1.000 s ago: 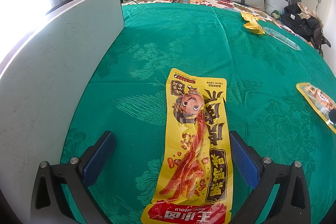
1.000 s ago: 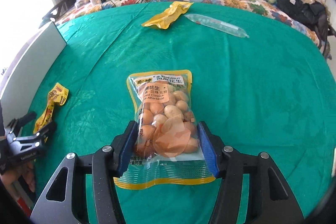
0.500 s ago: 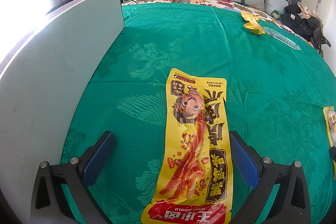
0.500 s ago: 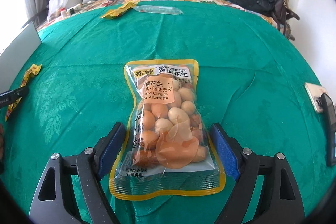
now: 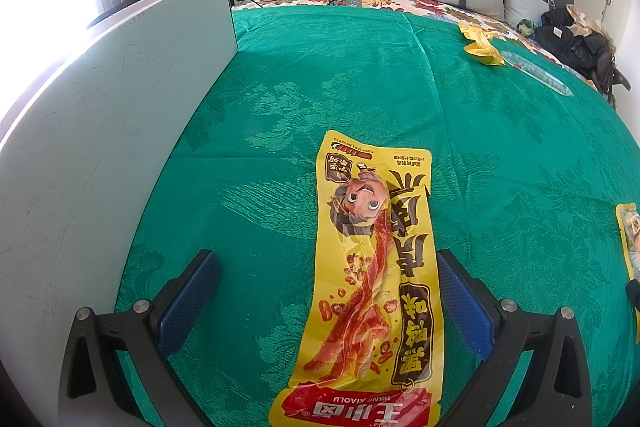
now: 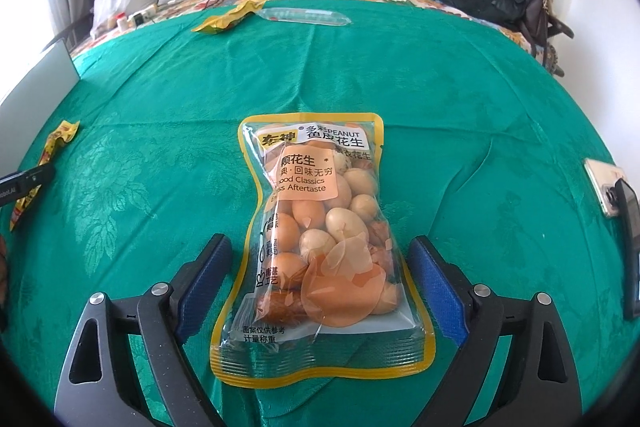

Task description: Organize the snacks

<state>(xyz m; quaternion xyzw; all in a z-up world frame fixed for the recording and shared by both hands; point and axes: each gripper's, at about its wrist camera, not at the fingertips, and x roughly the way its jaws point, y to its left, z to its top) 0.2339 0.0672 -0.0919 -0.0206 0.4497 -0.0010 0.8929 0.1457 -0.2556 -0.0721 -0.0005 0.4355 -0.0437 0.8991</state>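
Released since the earlier frame: clear yellow-edged peanut pouch (image 6: 320,239) is laid flat on the green patterned bedspread (image 6: 460,99), right gripper (image 6: 320,263) jaws just opened wide, pads clear of both sides. Left gripper (image 5: 328,291) is held open astride the long yellow spicy-strip packet (image 5: 372,267), likely set for pickup. Far off, a crumpled yellow wrapper (image 6: 228,19) and clear plastic tube (image 6: 304,15) are left unsorted.

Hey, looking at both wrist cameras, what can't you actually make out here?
- Left wrist view: the peanut bag is cut off by the right edge.
- Left wrist view: the spicy strip packet runs off the bottom edge.
- Right wrist view: the phone is partly covered by a dark object.
- Both views: small print on the packets is too small to read.
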